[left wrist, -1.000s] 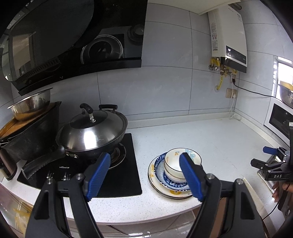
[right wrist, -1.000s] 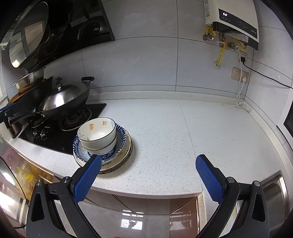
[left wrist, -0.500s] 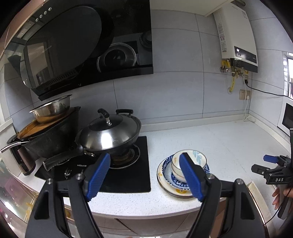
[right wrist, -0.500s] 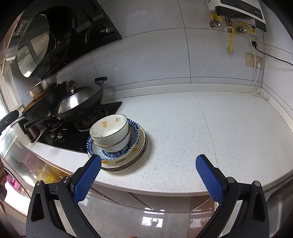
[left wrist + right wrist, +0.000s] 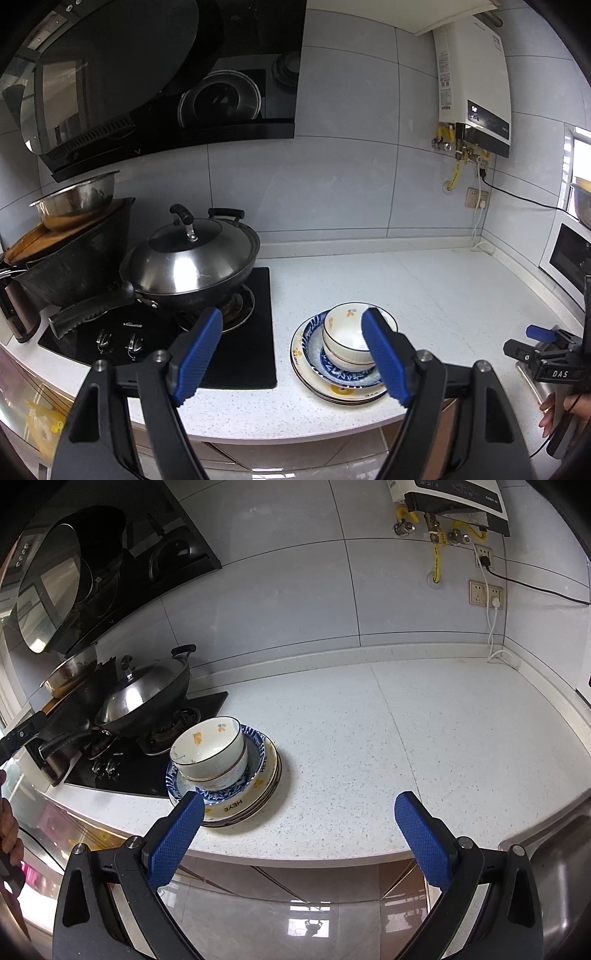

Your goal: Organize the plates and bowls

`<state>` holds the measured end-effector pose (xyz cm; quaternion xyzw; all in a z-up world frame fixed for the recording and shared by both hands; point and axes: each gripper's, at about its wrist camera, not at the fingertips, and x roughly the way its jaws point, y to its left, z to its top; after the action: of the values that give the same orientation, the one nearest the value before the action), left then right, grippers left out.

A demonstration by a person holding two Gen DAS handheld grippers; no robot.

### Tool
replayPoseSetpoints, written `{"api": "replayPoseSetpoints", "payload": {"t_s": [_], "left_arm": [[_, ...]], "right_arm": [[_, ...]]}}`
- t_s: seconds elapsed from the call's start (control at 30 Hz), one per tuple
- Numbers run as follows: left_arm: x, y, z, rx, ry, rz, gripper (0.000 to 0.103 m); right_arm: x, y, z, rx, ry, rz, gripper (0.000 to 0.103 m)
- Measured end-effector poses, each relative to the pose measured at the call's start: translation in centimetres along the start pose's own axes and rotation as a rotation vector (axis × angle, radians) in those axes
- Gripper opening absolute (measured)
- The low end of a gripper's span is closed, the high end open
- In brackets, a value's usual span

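A white bowl (image 5: 347, 334) with yellow flowers sits nested in a second white bowl. Both rest in a blue-patterned deep plate (image 5: 313, 345) on a few flat plates (image 5: 343, 390) with yellow flowers, near the counter's front edge. My left gripper (image 5: 291, 354) is open and empty, held short of the counter with the stack behind its right finger. The right wrist view shows the same bowl (image 5: 207, 746), blue plate (image 5: 259, 755) and flat plates (image 5: 240, 805) beyond the left finger of my right gripper (image 5: 299, 834), also open and empty.
A lidded wok (image 5: 192, 258) stands on the black hob (image 5: 243, 369) left of the stack. More pans crowd the far left. A steel sink (image 5: 561, 878) lies at the right end. The white speckled counter (image 5: 424, 738) stretches to the tiled wall, where a water heater (image 5: 472, 92) hangs.
The right wrist view has rolled, so the counter now slants and the sink shows at the right. The left view drifted slightly. Both grippers stayed open and the stack has not moved.
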<state>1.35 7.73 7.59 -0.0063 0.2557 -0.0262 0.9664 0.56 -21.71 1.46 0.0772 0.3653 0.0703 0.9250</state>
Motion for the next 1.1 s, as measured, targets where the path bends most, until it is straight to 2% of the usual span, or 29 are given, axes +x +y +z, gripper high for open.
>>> {"api": "replayPoseSetpoints", "payload": {"t_s": [0.47, 1.1], "left_arm": [[0.3, 1.2, -0.9, -0.04, 0.021, -0.028, 0.077], [0.5, 1.5, -2.3, -0.083, 0.043, -0.006, 0.077]], "right_arm": [[0.0, 2.3, -0.7, -0.026, 0.007, -0.011, 0.102], [0.1, 3.3, -1.0, -0.064, 0.027, -0.014, 0.102]]}}
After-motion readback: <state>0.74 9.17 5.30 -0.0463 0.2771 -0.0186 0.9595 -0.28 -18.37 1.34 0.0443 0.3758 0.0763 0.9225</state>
